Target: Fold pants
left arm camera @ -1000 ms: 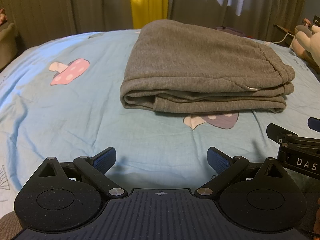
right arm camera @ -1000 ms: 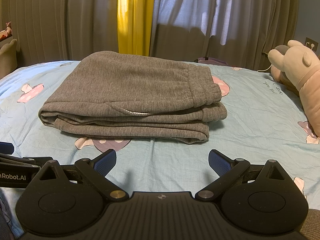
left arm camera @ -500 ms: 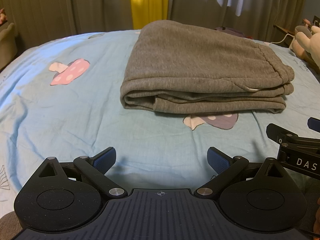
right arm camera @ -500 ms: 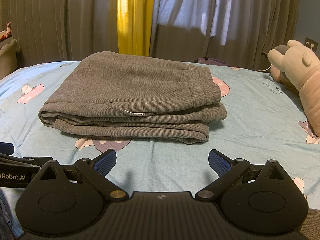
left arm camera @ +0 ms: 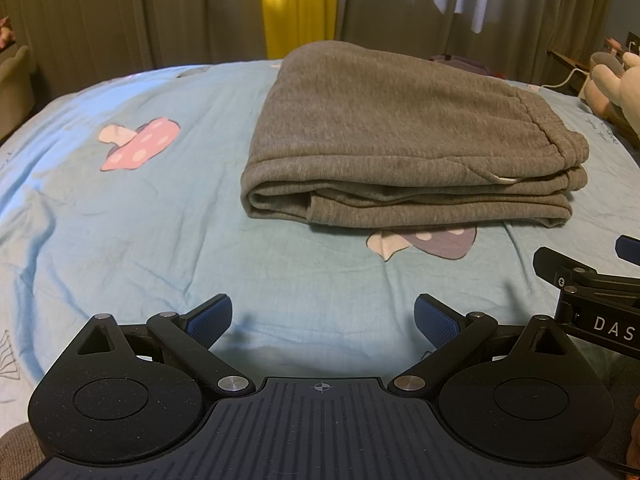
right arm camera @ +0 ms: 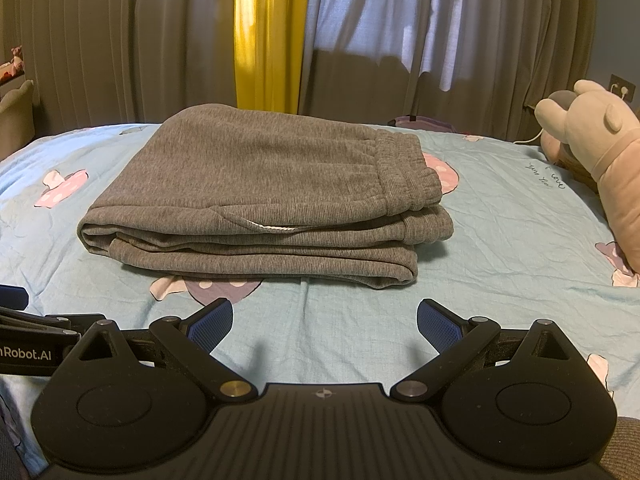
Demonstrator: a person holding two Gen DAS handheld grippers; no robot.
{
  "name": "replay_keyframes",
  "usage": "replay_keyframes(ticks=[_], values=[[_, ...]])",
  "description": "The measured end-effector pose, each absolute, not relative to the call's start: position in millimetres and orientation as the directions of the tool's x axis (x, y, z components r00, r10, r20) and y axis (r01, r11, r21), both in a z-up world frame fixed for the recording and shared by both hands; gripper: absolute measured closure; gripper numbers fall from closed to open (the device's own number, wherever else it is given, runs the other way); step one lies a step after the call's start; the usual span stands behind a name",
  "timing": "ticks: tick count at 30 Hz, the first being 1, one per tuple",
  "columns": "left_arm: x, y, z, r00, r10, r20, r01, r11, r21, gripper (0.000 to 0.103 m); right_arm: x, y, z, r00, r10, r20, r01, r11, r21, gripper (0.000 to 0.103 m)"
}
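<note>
Grey sweatpants (left arm camera: 400,136) (right arm camera: 264,196) lie folded into a thick stack of layers on the light blue bedsheet (left arm camera: 140,232) (right arm camera: 500,240), elastic waistband on the right. My left gripper (left arm camera: 322,318) hovers open in front of the stack's left half, nothing between its blue pads. My right gripper (right arm camera: 325,322) is open too, short of the stack's near edge and apart from it. Each gripper shows at the edge of the other's view.
A beige plush toy (right arm camera: 600,152) rests on the bed at the right. Curtains with a yellow strip (right arm camera: 266,36) hang behind the bed. Mushroom prints dot the sheet. Open sheet lies left of the pants and between the pants and both grippers.
</note>
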State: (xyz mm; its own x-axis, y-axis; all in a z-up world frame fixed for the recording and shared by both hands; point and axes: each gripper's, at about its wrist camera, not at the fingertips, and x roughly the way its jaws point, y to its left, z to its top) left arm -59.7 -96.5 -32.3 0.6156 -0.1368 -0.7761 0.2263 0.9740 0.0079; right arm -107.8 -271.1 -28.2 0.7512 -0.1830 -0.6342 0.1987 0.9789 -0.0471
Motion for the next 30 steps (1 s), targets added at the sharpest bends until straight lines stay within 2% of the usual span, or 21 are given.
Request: replay_keyframes(ticks=[30], values=[[-60.0,-96.2,-30.3,0.619,-0.14,-0.773,0.223,0.975,0.003,0.002,-108.8,-271.4,-26.5,0.751,-0.185,-0.633,0.204,0.978,-0.044,0.004]])
